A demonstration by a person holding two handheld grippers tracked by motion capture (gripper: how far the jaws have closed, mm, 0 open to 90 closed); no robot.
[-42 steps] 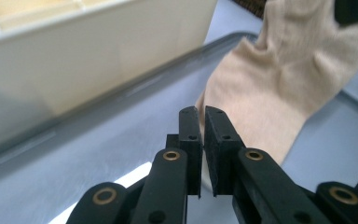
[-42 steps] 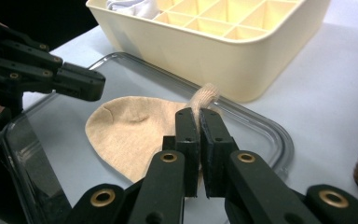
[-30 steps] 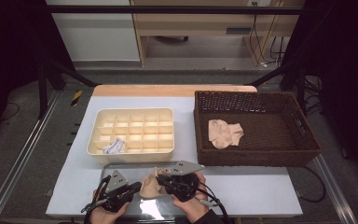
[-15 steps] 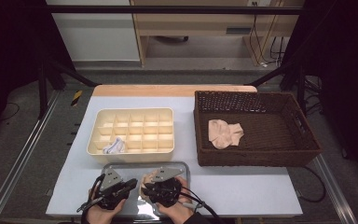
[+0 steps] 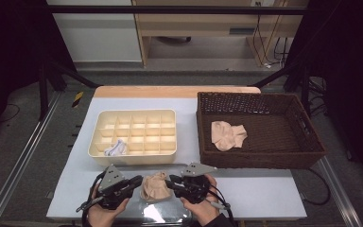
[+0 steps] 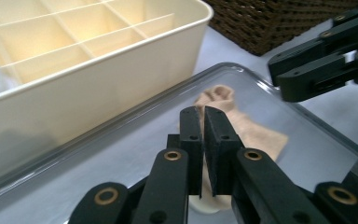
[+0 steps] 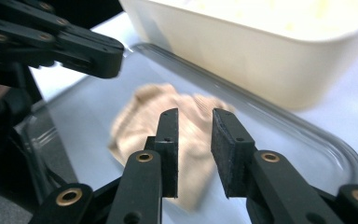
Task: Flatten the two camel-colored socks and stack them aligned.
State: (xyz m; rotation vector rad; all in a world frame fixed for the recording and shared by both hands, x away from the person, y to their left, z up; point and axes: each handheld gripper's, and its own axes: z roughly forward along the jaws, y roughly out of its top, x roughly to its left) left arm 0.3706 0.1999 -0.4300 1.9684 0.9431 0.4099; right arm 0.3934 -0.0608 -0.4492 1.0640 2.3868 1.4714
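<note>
A crumpled beige sock (image 5: 154, 187) lies on a clear plastic tray (image 5: 168, 216) at the table's front edge. My left gripper (image 5: 138, 180) is at the sock's left side. In the left gripper view its tips (image 6: 203, 114) are shut just above the sock (image 6: 254, 133), with no cloth visibly between them. My right gripper (image 5: 169, 182) is at the sock's right side, and in the right gripper view it (image 7: 195, 119) is open a narrow gap over the sock (image 7: 140, 121). Each gripper faces the other across the tray.
A cream divided box (image 5: 134, 153) stands just behind the tray, with a white sock (image 5: 115, 148) in a front-left compartment. At the right, a brown wicker basket (image 5: 260, 161) holds another beige sock (image 5: 227, 135). The table's front edge runs just below the hands.
Both grippers dropped toward the front edge and closed in over the sock half a second ago. They now sit slightly apart again, with the sock showing between them.
</note>
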